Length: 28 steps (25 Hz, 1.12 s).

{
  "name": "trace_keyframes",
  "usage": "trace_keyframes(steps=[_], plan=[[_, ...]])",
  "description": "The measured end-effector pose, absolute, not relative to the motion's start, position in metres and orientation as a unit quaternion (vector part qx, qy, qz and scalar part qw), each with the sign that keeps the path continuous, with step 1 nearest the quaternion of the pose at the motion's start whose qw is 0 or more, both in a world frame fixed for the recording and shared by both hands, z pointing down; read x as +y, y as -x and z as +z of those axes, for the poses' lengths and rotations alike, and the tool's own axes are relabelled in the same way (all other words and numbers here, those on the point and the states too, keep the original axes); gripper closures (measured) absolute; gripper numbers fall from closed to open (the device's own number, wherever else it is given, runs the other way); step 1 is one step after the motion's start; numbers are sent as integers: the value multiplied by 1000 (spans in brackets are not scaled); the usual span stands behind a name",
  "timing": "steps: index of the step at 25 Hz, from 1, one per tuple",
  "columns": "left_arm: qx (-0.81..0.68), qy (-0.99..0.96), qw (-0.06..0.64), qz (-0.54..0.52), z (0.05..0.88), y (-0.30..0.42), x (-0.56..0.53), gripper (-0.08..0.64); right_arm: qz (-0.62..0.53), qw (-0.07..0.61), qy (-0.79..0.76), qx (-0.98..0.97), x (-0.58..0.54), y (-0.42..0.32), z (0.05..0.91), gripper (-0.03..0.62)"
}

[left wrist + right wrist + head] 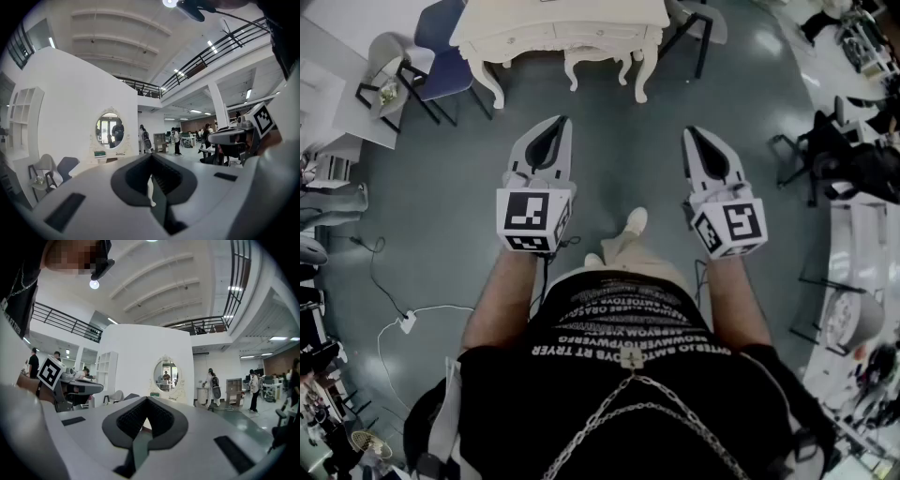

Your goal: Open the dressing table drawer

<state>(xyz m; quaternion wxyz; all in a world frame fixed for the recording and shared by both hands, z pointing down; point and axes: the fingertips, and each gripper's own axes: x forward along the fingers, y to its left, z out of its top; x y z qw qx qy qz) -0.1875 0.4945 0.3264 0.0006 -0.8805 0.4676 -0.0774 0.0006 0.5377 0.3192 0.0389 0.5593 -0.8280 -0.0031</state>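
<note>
The cream dressing table (558,28) stands ahead on the grey floor, its drawer fronts (525,39) flush and closed, with a matching stool (595,58) tucked under it. Both grippers are held out at waist height, well short of the table. My left gripper (560,124) and my right gripper (692,136) are each shut with nothing between the jaws. The left gripper view shows the table's oval mirror (110,131) far beyond the left gripper (151,157). From the right gripper (146,401), the mirror (166,375) is equally distant.
A blue chair (441,52) and a white chair (389,70) stand left of the table, and a black chair (698,33) on its right. A cable and power strip (406,322) lie on the floor at left. Desks and chairs (853,169) crowd the right side. People walk in the background.
</note>
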Motion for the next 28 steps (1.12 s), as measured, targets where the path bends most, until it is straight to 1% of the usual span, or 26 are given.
trace_keyframes(steps=[6, 9, 15, 20, 28], plan=[[461, 884, 10, -84, 328, 163, 452, 557, 5, 37, -559, -828, 494, -21, 329, 591], [463, 883, 4, -84, 331, 157, 429, 557, 17, 29, -559, -829, 469, -28, 329, 591], [471, 878, -20, -84, 343, 146, 386, 557, 34, 33, -545, -837, 432, -41, 335, 591], [477, 874, -27, -89, 353, 135, 360, 557, 48, 36, -533, -844, 408, -47, 349, 591], [485, 869, -28, -93, 350, 114, 329, 557, 33, 43, -511, -858, 375, -59, 346, 591]])
